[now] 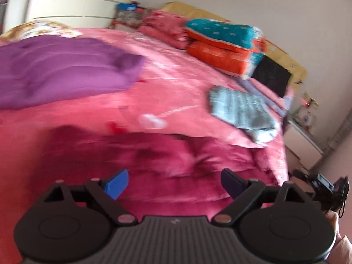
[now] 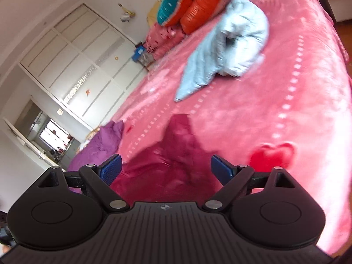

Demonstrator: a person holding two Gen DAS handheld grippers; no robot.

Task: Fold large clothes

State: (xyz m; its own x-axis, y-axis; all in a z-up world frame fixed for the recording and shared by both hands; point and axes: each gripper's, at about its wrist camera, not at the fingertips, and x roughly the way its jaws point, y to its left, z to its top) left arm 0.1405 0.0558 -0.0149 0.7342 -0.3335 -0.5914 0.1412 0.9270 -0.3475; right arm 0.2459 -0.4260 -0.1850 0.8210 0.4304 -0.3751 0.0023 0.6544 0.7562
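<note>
The dark red garment [image 1: 154, 171] lies rumpled on the pink bedspread [image 1: 176, 83], just ahead of both claws. The left gripper [image 1: 175, 183] stands wide open, gripping nothing; the right gripper [image 2: 166, 169] is open too, its jaws empty. At ten o'clock in the left wrist view a purple garment [image 1: 66, 72] lies; at two o'clock a grey-blue garment [image 1: 239, 112], with folded orange and teal quilts [image 1: 222, 46] beyond it.
</note>
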